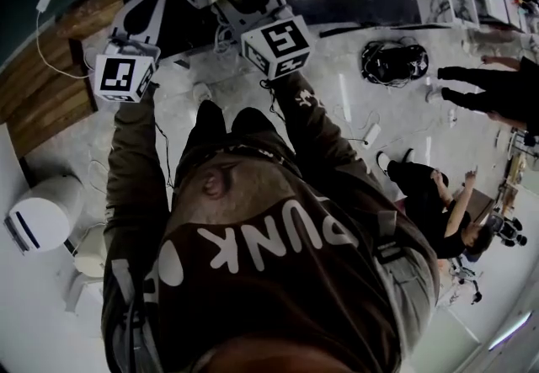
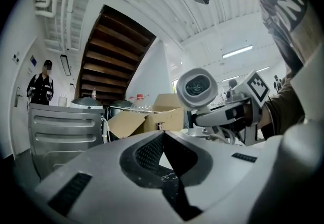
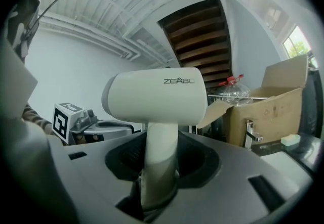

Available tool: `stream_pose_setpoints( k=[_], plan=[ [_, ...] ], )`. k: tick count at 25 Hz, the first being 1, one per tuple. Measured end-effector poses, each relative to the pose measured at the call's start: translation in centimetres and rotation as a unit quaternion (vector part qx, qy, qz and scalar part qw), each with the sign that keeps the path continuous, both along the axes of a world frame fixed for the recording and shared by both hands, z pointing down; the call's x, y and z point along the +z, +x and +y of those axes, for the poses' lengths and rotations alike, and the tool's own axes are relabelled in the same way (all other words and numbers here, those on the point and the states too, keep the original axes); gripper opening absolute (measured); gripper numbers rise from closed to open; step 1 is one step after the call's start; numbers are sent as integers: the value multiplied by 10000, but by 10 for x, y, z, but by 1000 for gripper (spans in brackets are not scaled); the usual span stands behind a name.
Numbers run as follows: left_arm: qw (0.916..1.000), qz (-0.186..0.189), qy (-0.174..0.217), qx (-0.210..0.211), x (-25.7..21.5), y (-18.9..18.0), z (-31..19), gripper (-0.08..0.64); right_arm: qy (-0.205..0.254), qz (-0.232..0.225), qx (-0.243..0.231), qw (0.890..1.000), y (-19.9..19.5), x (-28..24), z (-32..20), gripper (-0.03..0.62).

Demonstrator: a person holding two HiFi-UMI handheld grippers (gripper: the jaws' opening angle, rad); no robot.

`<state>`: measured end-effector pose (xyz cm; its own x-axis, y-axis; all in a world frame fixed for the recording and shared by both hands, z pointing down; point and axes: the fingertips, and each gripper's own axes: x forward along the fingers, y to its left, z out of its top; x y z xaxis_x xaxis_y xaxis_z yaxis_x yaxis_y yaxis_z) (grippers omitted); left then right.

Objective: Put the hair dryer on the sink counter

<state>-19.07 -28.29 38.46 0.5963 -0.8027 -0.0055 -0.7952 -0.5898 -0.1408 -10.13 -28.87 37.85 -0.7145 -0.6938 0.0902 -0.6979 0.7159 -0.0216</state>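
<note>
Sink counter (image 3: pixel 305 148) lies off right by the faucet (image 3: pixel 251 136). Right tongs (image 3: pixel 161 167) grasp the hair dryer (image 3: pixel 154 101) by its smooth handle, well short of it. Top-heavy, it could tip or slip at set-down. Left tongs (image 2: pixel 162 139) clenched, empty.

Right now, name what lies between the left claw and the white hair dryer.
Nothing: in the left gripper view, bare air separates left claw from white plastic hair dryer.

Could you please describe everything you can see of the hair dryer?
The hair dryer is white, seemingly smooth plastic, with grey lettering on its barrel and a dark grille at one end. It stands upright, barrel level, handle down, the handle clamped in the right gripper. Nothing else touches it.
</note>
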Motion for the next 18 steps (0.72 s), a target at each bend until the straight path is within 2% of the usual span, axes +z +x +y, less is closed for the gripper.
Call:
stream_pose_setpoints(
  k=[5, 10, 18],
  plan=[
    [10000, -38, 3, -64, 9, -8, -30, -6, -424, 96, 68, 9990, -14, 20, -40, 158],
    [9996, -171, -78, -187, 22, -9, -52, -6, -1052, 338, 128, 9938, -18, 53, -77, 158],
    [9989, -277, -121, -351, 30, -14, -72, -6, -2357, 936, 409, 9665, -30, 112, -124, 158]
  ],
)
